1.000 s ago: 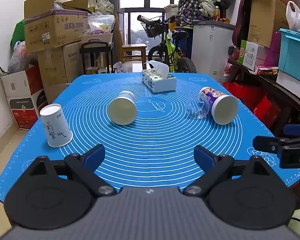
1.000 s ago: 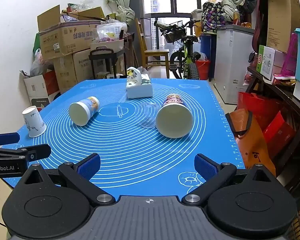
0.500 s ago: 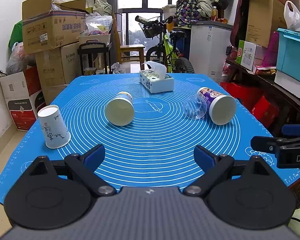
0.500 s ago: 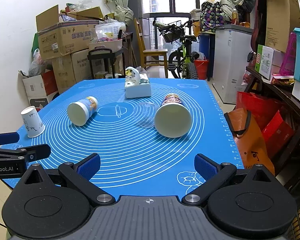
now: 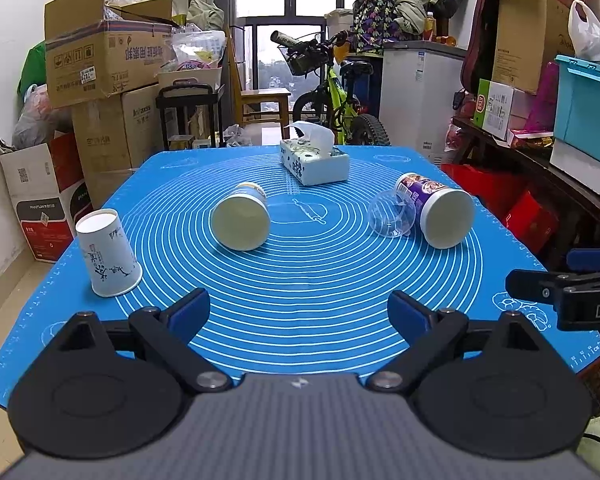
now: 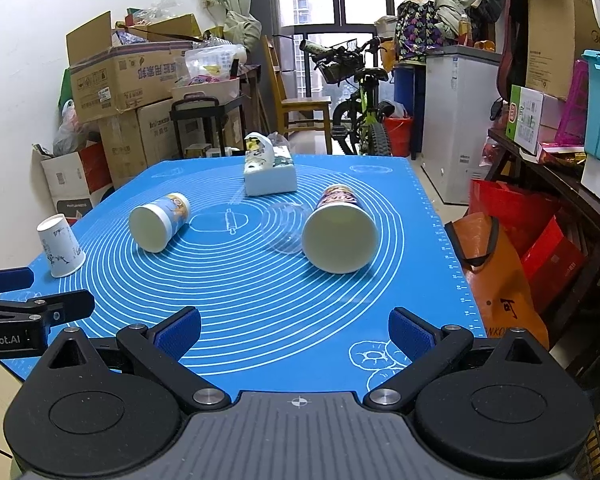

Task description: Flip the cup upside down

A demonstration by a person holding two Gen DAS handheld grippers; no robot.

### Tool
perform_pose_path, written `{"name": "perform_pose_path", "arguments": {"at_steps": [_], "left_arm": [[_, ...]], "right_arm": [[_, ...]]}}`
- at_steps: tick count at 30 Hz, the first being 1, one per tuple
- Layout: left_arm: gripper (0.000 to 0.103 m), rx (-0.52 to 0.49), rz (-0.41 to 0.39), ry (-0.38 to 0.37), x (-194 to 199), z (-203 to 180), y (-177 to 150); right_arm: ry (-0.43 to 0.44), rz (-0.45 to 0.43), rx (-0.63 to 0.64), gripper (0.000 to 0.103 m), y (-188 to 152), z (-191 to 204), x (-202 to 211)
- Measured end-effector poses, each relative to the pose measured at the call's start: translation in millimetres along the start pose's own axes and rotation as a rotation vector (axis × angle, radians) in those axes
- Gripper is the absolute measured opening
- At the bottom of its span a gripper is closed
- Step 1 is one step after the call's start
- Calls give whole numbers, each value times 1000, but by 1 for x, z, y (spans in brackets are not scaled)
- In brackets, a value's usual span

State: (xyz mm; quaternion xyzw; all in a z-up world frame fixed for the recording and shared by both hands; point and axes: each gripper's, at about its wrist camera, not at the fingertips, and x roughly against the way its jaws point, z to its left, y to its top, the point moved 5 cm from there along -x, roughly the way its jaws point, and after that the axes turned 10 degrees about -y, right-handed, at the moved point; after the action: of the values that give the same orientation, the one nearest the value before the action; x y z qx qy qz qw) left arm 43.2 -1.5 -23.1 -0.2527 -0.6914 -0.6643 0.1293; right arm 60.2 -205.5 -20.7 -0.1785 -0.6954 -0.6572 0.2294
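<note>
A white paper cup with dark drawings stands upside down at the mat's near left; it also shows in the right wrist view. A blue-labelled cup lies on its side, base toward me. A purple-labelled cup lies on its side at the right, with a clear plastic cup on its side next to it. My left gripper is open and empty above the mat's near edge. My right gripper is open and empty, to the right of the left one.
A tissue box sits at the far middle of the blue mat. Cardboard boxes stack on the left, a bicycle and freezer behind, shelves and bags on the right.
Both grippers have drawn back and risen slightly, so the cups look a little farther away. Nothing on the mat has moved.
</note>
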Motion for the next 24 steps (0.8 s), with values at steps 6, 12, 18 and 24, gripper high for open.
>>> {"name": "perform_pose_path", "arguments": {"at_steps": [6, 12, 18, 24], "left_arm": [[95, 0, -1, 0, 0, 0, -1], [95, -2, -1, 1, 0, 0, -1], [95, -2, -2, 0, 0, 0, -1], [95, -1, -2, 2, 0, 0, -1]], "right_arm": [[2, 1, 6, 100, 0, 1, 0], [3, 1, 6, 99, 0, 1, 0], [2, 1, 5, 99, 0, 1, 0], [3, 1, 6, 99, 0, 1, 0]]}}
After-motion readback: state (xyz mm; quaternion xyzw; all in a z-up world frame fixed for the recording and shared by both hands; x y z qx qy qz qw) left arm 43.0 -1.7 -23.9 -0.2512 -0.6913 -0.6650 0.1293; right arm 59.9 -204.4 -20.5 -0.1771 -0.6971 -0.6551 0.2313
